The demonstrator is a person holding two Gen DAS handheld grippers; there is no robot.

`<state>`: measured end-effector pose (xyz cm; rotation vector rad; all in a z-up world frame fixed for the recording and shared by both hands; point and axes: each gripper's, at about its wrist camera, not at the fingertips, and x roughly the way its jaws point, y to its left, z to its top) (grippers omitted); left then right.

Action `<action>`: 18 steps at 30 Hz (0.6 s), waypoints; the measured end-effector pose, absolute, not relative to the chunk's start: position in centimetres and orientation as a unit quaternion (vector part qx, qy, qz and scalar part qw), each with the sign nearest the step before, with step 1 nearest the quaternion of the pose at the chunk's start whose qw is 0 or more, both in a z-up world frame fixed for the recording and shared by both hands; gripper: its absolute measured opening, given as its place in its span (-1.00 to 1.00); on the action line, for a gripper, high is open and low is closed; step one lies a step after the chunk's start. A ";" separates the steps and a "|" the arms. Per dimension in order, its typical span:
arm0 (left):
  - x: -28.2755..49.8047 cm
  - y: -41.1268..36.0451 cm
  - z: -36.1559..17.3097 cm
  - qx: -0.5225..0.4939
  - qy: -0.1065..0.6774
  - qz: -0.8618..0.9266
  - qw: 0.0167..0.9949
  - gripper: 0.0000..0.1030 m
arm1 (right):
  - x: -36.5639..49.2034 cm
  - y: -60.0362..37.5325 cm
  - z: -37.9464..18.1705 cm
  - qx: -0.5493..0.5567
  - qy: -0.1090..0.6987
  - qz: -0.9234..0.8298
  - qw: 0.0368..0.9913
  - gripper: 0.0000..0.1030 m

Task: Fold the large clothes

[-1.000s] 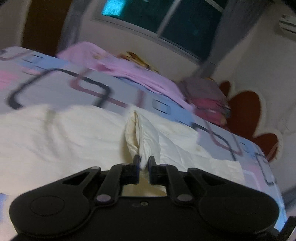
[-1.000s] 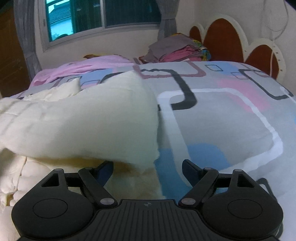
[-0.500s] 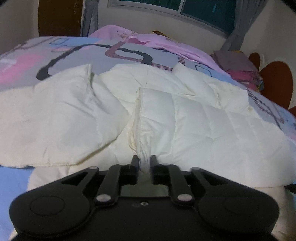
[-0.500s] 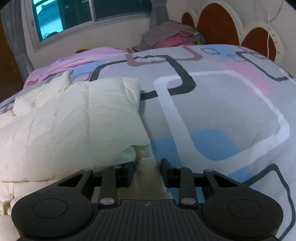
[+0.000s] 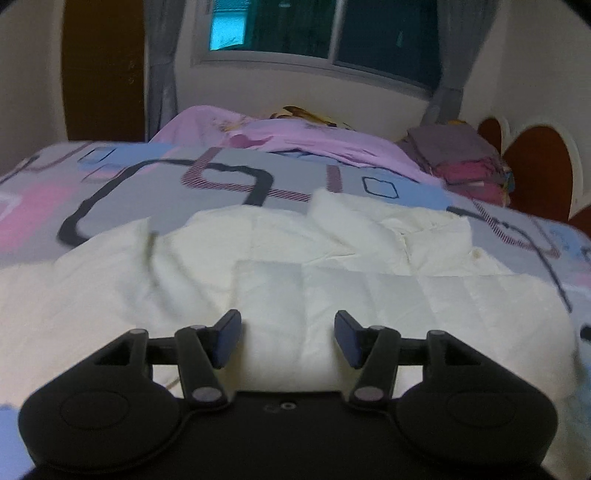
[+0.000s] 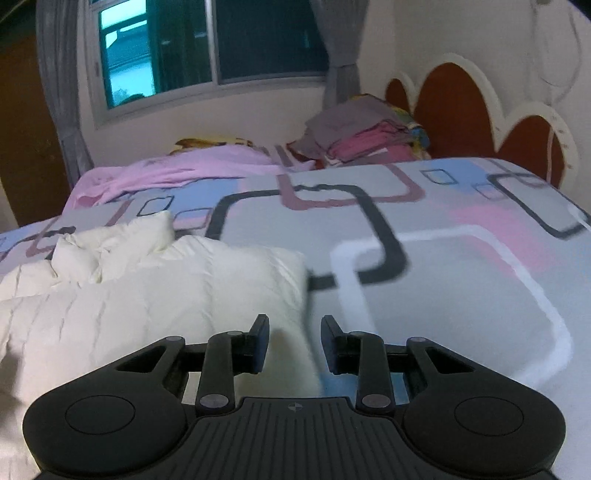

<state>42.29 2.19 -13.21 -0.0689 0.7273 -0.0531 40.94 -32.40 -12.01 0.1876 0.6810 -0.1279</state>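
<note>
A cream quilted puffer jacket lies spread on the patterned bed. In the left wrist view my left gripper hangs just over a folded panel of it. Its jaws are opening and stand well apart, and the fabric under them is not pinched. In the right wrist view the jacket fills the lower left, with its collar bunched at the far end. My right gripper sits at the jacket's right edge. Its jaws are narrowed, and the puffy edge fills the gap between the pads.
A pink sheet is bunched along the far side of the bed under the window. A stack of folded grey and pink clothes sits by the scalloped headboard. Bare bedspread lies to the jacket's right.
My left gripper let go of the pinched fold, and its jaws have spread wide above the flat jacket. The right jaws narrowed onto the jacket's right edge, and that view has tipped up a little.
</note>
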 end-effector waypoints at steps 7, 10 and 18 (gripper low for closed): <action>45.5 1.3 -16.3 -0.011 0.378 -0.003 0.926 -0.02 | 47.1 -30.9 -13.9 0.067 0.331 -0.074 0.939 -0.40; 45.7 2.0 -17.5 -0.023 0.388 0.002 0.921 0.03 | 48.3 -31.3 -16.0 0.056 0.347 -0.082 0.933 -0.40; 45.9 1.1 -18.4 -0.012 0.383 0.001 0.924 0.02 | 48.0 -30.9 -19.5 0.010 0.339 -0.095 0.936 -0.41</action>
